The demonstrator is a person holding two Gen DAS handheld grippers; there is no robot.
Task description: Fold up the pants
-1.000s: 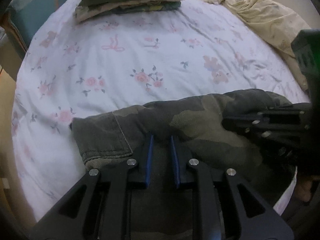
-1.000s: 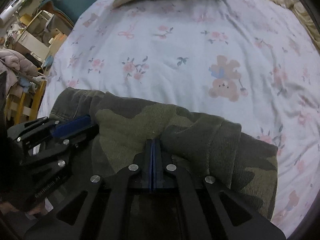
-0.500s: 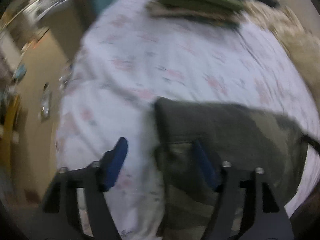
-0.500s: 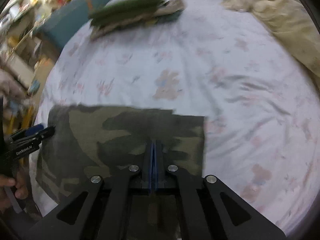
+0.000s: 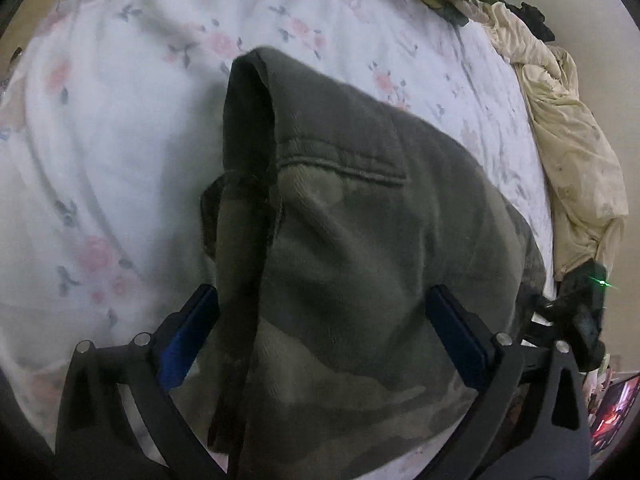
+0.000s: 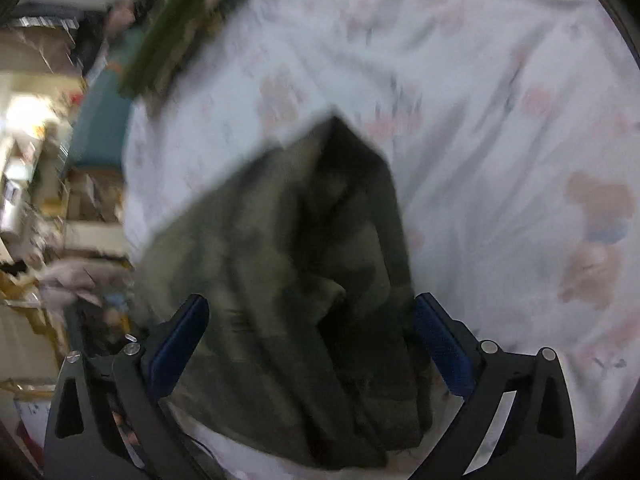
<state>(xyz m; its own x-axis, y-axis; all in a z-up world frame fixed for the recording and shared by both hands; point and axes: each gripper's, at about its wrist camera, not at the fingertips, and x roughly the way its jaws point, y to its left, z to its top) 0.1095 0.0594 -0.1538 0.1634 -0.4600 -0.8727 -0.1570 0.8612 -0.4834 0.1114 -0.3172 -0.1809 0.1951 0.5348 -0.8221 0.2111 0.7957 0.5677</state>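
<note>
Camouflage pants (image 5: 360,240) folded flat on floral sheet (image 5: 120,140), long axis running away from cameras. Left gripper (image 5: 324,340), right gripper (image 6: 308,344): jaws just spread wide, pads clear of cloth.

Matt napped cloth pants (image 5: 360,240), cotton bedsheet (image 5: 120,140)

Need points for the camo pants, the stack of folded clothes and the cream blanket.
camo pants (image 5: 360,240): left wrist view, top panel below the pocket seam.
stack of folded clothes (image 6: 176,40): right wrist view, green top layer, blurred.
cream blanket (image 5: 576,152): left wrist view, crumpled middle.
</note>
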